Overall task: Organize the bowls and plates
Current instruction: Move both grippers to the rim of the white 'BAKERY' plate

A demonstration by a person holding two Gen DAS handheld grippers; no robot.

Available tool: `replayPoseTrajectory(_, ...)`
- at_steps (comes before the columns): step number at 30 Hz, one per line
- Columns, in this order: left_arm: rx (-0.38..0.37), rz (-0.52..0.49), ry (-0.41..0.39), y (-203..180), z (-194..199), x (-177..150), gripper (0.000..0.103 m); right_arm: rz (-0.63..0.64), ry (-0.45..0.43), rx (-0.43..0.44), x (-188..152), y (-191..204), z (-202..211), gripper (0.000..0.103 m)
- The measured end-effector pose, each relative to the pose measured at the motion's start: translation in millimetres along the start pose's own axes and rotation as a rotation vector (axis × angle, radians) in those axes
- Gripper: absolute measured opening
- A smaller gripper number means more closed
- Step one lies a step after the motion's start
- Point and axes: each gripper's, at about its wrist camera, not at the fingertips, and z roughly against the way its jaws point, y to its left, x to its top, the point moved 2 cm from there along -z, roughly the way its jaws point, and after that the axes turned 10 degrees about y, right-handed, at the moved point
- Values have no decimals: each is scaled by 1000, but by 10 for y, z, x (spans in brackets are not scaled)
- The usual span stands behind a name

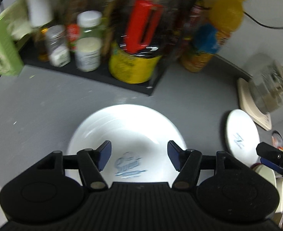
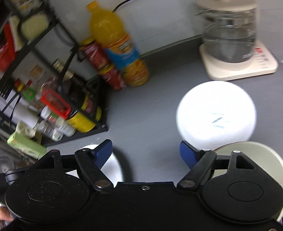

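Note:
A wide white plate with a blue print lies on the grey counter, right under my left gripper. That gripper is open above it with nothing between its blue pads. A smaller white plate with a faint blue mark lies to the right, seen as a bright disc in the right wrist view. My right gripper is open over bare counter, short of the small plate and apart from it. A cream bowl sits under its right finger. The wide plate's edge shows behind its left finger.
A black rack holds spice jars, a yellow can and a green box at the back left. An orange juice bottle and red cans stand by the wall. A glass kettle on a cream base occupies the back right.

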Motion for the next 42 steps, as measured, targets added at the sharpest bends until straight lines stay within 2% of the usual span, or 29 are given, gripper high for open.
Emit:
replayPoseTrajectory(10, -50, -144, 20, -654, -191, 131, 71, -117, -41, -68, 32, -476, 147, 80)
replayPoseTrajectory(13, -61, -187, 34, -832, -266, 153, 71, -152, -52, -85, 31, -624, 176, 83)
replayPoseTrajectory(25, -102, -344, 97, -1505, -619, 284, 71, -290, -47, -133, 24, -1178, 124, 82)
replayPoseTrajectory(30, -98, -396, 129, -1744, -820, 323, 71, -350, -25, -128, 46, -1404, 30, 73)
replayPoseTrajectory(35, -102, -425, 180, -1923, -1048, 374, 71, -402, 8, -104, 123, -1591, -130, 54)
replayPoseTrajectory(39, -93, -436, 199, -2026, -1222, 438, 71, -424, 27, -103, 206, -1679, -220, 50)
replayPoseTrajectory(42, -103, -450, 215, -2083, -1326, 486, 70, -432, 53, -106, 270, -1765, -304, 44)
